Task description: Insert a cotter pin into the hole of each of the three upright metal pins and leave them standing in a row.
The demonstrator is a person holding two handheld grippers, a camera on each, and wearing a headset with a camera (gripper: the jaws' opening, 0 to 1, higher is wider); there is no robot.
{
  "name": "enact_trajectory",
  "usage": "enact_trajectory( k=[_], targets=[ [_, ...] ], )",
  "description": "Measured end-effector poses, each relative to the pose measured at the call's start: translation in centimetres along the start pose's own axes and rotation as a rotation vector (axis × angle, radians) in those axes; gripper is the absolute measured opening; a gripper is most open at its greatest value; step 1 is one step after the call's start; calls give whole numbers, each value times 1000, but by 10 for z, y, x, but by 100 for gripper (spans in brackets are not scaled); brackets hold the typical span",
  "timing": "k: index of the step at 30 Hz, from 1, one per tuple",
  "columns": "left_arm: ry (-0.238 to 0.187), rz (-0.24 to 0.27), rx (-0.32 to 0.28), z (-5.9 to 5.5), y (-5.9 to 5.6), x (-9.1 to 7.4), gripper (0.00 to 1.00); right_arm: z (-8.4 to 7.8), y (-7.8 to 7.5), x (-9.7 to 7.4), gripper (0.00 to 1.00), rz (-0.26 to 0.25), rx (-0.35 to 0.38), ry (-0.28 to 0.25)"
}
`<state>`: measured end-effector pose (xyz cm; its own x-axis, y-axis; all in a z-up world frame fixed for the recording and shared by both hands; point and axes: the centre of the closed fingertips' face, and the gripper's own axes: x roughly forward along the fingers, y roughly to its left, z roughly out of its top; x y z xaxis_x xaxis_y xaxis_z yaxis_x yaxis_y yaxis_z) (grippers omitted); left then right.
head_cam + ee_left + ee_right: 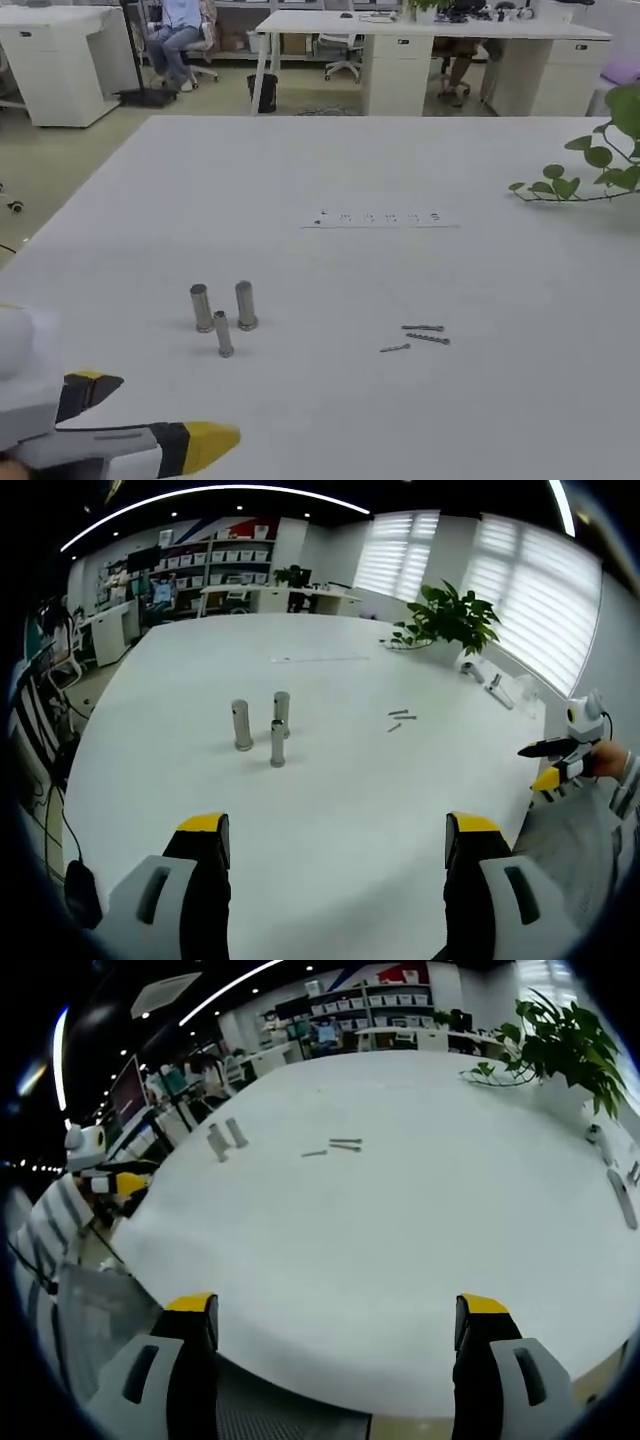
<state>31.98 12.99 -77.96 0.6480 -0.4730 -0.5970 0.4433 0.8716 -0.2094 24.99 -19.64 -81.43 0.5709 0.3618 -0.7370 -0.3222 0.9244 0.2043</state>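
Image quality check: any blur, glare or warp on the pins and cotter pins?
Head view: even light, soft focus, metal pins cast only faint shadows, cotter pins small but legible. Left gripper view: fisheye bows the table edges, pins still distinct. Right gripper view: heavier warp, both sets tiny.

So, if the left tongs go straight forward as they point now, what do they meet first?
The left tongs would probably reach only bare table, passing between the metal pins and the cotter pins; depth is unclear.
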Motion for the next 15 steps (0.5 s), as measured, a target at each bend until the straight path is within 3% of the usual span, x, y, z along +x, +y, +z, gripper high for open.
enact_trajectory(
  k=[4, 8, 15],
  targets=[
    [3, 0, 22, 3, 6, 6, 86, 2, 1, 0, 100, -1, -5, 1],
    [-23, 8, 76, 12, 12, 12, 83, 2, 3, 1, 100, -2, -1, 2],
    [-40, 7, 103, 20, 23, 27, 76, 0, 6, 3, 100, 2, -1, 14]
  ],
)
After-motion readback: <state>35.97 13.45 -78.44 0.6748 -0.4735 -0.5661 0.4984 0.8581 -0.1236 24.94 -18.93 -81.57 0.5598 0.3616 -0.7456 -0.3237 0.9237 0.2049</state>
